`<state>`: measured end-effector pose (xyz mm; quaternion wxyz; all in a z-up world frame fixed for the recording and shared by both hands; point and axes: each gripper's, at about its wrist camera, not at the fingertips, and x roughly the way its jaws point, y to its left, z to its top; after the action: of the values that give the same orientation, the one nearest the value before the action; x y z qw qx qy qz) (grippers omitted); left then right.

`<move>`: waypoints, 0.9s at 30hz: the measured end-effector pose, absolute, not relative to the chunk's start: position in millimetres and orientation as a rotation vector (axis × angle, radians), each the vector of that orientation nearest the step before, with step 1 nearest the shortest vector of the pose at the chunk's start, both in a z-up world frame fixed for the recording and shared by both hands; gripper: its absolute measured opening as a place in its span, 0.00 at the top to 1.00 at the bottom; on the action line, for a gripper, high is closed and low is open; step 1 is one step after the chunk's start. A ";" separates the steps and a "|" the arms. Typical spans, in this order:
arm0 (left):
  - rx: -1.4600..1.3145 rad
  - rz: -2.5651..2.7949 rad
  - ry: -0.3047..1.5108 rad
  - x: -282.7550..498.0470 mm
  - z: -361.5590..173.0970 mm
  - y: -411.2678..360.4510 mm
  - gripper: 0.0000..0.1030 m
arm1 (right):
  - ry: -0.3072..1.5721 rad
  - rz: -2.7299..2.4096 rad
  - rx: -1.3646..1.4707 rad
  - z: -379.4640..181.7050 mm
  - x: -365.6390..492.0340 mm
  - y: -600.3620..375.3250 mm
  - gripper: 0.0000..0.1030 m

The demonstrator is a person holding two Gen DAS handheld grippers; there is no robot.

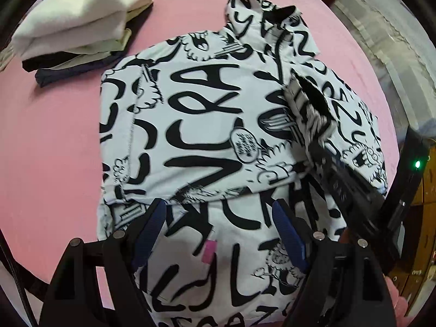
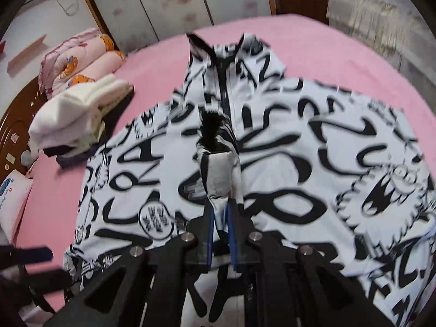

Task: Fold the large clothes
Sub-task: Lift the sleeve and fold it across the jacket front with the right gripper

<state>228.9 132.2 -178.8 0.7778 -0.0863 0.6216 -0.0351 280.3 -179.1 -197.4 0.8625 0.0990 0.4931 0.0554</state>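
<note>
- A white garment with black lettering (image 1: 190, 114) is spread across the middle of the pink bed (image 1: 54, 150), partly folded
- The left hand-held gripper (image 1: 218, 231) is held released above the garment's near edge, nothing between its jaws
- A bunched sleeve (image 2: 220, 174) is pinched in the clenched right hand-held gripper (image 2: 220, 218)
- Folded clothes (image 1: 73, 27) are stacked near the bed's far left corner
</note>
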 end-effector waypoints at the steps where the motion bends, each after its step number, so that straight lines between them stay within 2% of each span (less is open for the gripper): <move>1: -0.188 -0.075 1.340 231.9 -179.8 134.1 0.24 | 1.048 0.117 0.212 -199.8 279.4 -179.7 0.89; 5: -0.209 -0.093 1.339 244.8 -184.9 130.8 0.24 | 1.108 0.153 0.257 -206.2 282.5 -184.1 0.82; 7: -0.237 -0.113 1.340 251.0 -188.6 125.7 0.24 | 1.121 0.174 0.295 -205.6 283.4 -189.8 0.75; 9: -0.284 -0.143 1.342 257.9 -193.1 117.9 0.24 | 1.130 0.194 0.337 -202.4 282.2 -197.4 0.61; 11: -0.342 -0.171 1.344 265.3 -198.8 109.5 0.24 | 1.132 0.189 0.341 -199.8 280.0 -201.8 0.55; 19: -0.505 -0.191 1.369 288.9 -229.5 74.7 0.24 | 1.149 0.121 0.350 -185.4 257.1 -252.9 0.55; 27: -0.641 -0.093 1.331 308.5 -249.1 45.8 0.58 | 1.184 0.031 0.408 -178.2 236.0 -314.0 0.55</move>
<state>308.5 45.8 -249.1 0.7384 -0.2919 0.6065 -0.0424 236.0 -314.0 -178.2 0.8102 0.1910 0.5539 0.0147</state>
